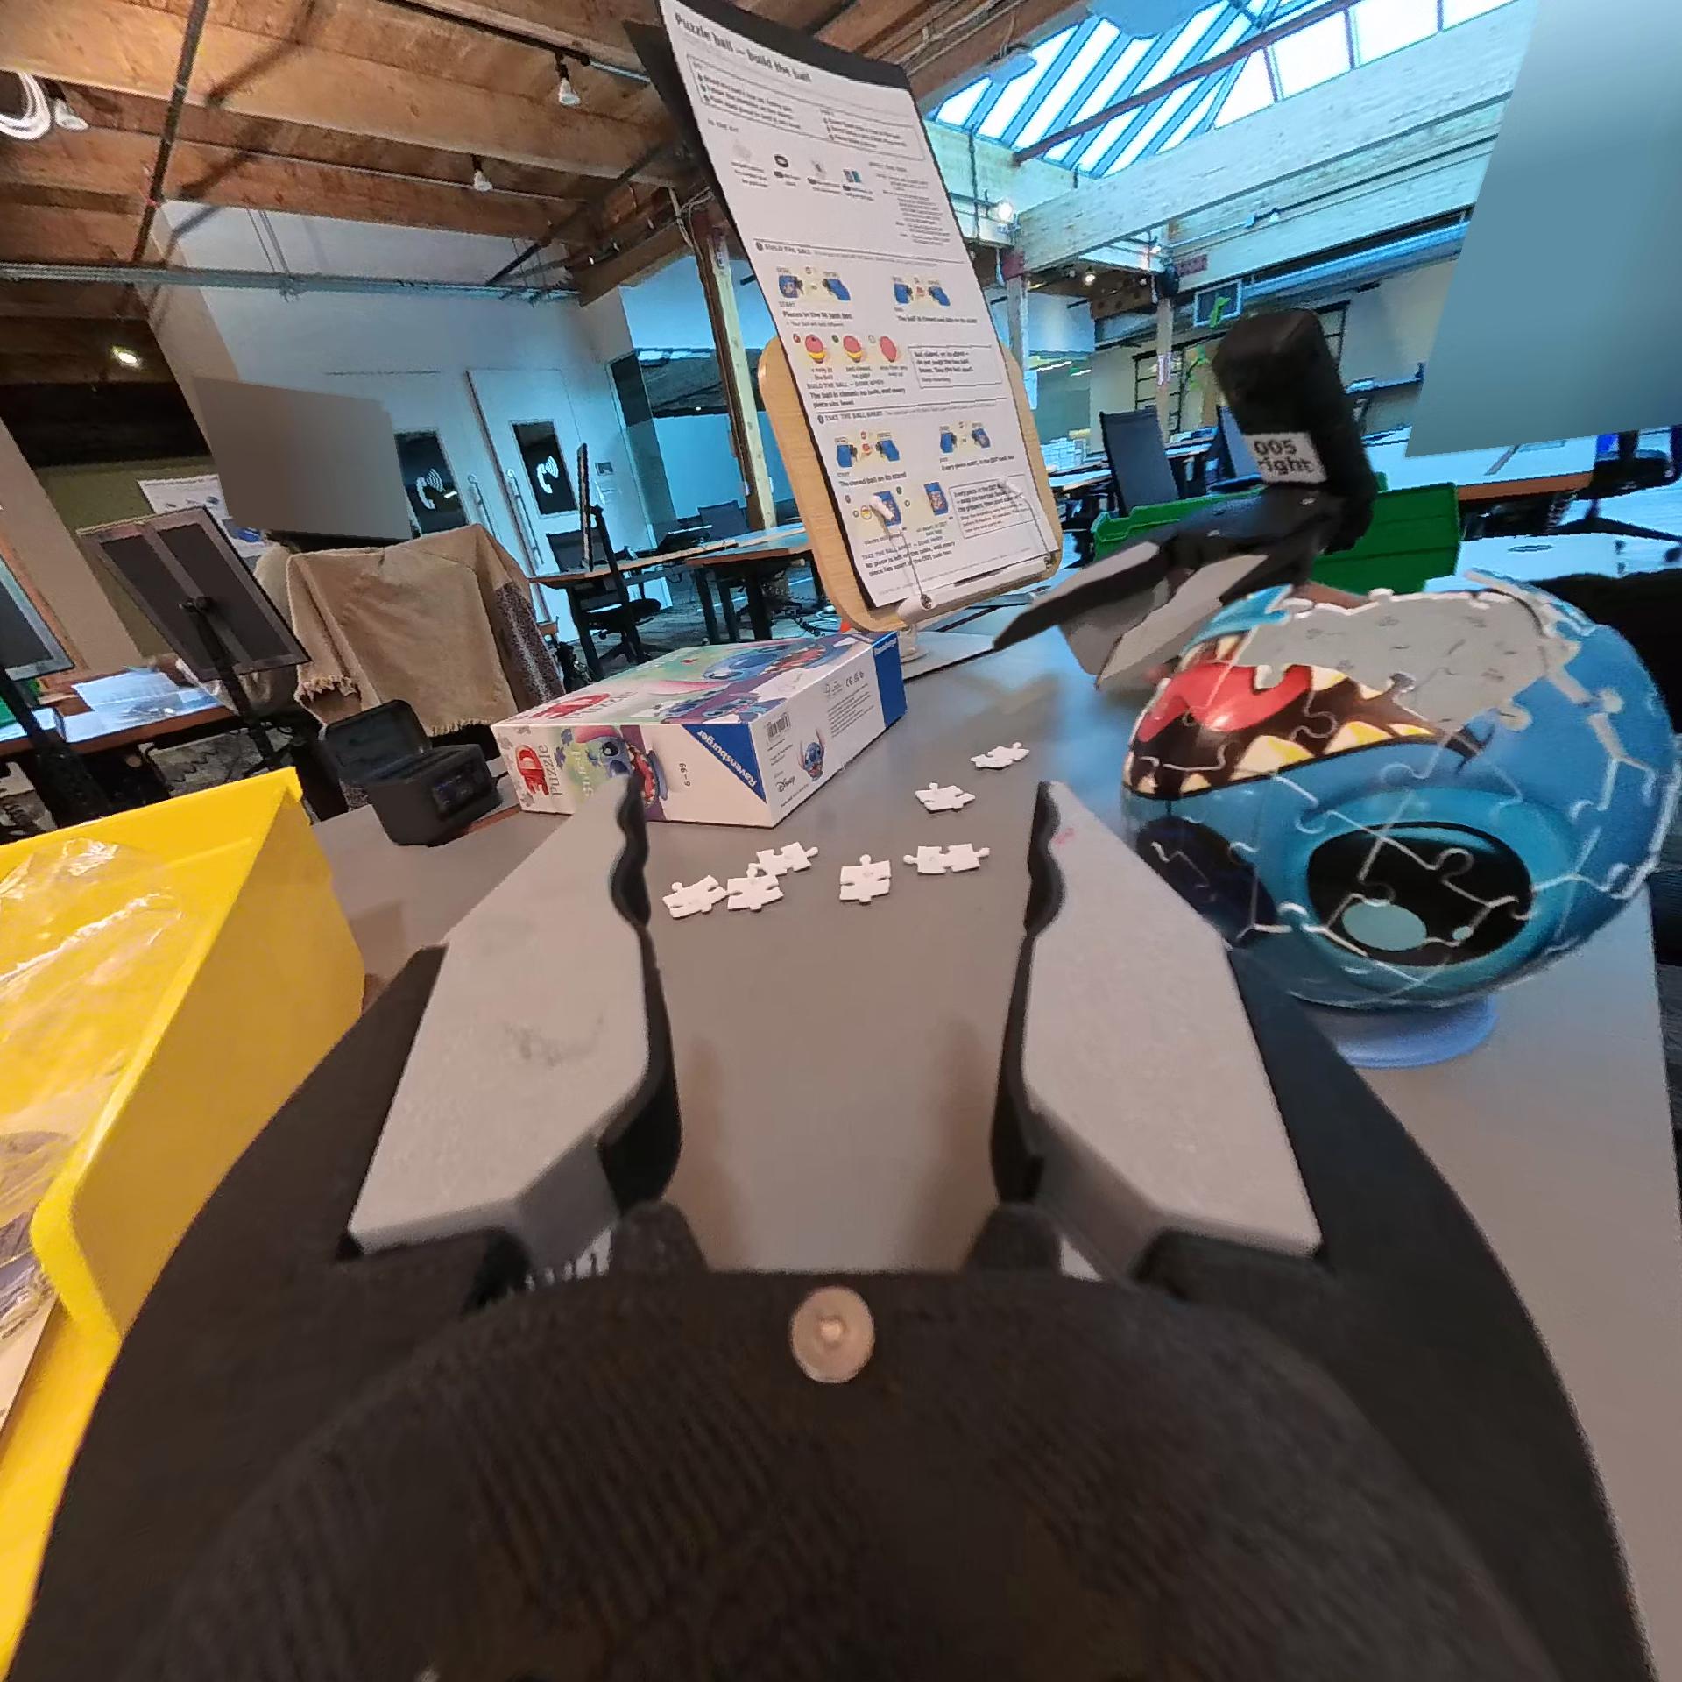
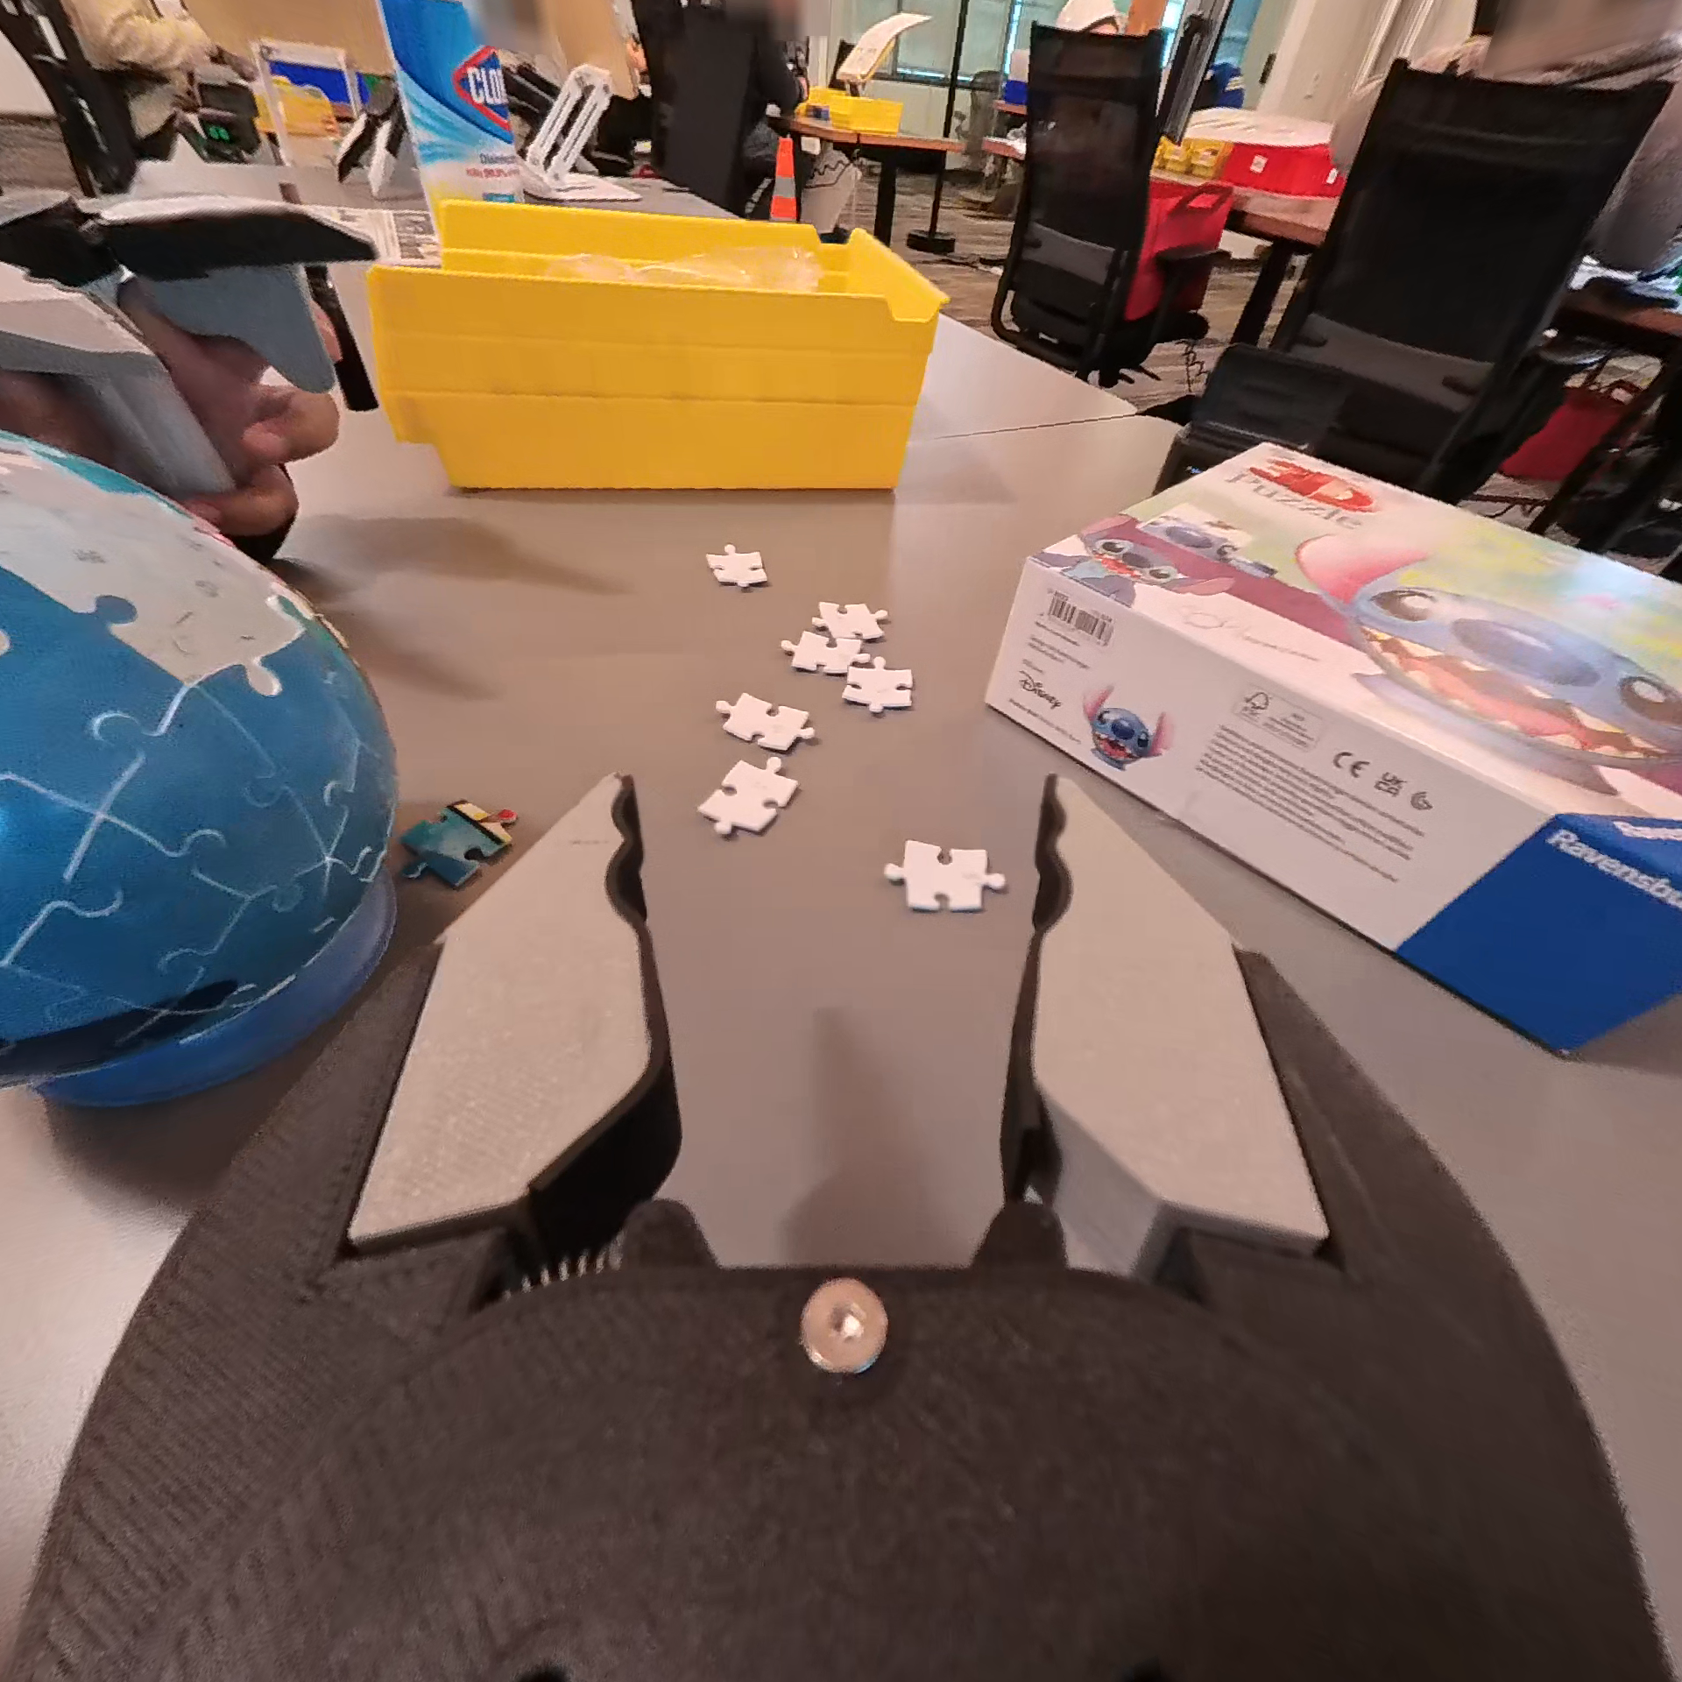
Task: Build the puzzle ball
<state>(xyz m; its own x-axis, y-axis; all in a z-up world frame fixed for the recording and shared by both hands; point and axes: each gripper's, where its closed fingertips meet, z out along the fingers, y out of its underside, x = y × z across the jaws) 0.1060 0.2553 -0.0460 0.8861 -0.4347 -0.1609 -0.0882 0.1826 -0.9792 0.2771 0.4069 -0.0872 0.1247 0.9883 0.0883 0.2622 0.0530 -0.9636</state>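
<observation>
Both grippers (image 1: 837,819) (image 2: 837,819) agape, level above loose puzzle pieces (image 2: 801,692).

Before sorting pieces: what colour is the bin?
Yellow bin, clearest in the right wrist view.

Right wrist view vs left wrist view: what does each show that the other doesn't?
Only the right wrist view: a coloured puzzle piece lying face up beside the ball's stand, a wipes canister behind the bin.

Only the left wrist view: the ball's mouth-and-teeth artwork, an instruction sheet on a stand, a small black case.

Both: puzzle ball, white face-down pieces, puzzle box, yellow bin, grey table, both grippers open.
</observation>
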